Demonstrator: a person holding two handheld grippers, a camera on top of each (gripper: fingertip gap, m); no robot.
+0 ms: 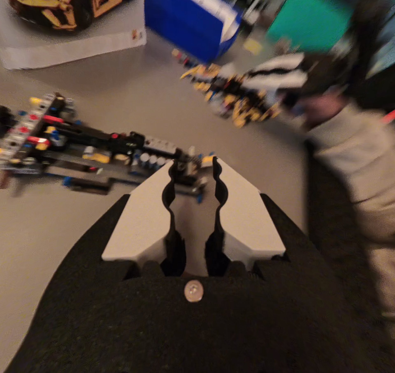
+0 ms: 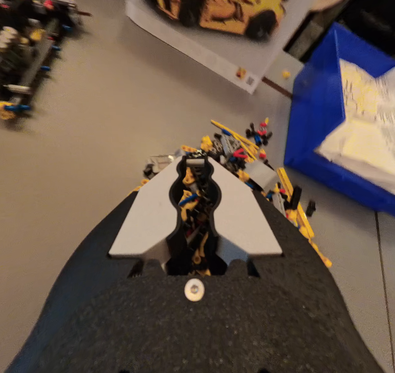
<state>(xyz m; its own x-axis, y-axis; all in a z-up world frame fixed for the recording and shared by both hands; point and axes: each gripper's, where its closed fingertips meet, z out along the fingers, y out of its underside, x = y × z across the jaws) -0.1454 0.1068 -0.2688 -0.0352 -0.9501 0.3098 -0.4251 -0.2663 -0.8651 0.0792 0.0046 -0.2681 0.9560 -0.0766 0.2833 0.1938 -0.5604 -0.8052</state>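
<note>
Left hand-held gripper gapes at the chassis end, apparently steadying it; right hand-held gripper pinches a grey piece over the pile.

Grey table: brick pile, chassis, booklet, blue box.

Plastic bricks are lying glossy on a smooth matt table; both grippers' bodies are looking grainy black, fingers smooth white.
</note>
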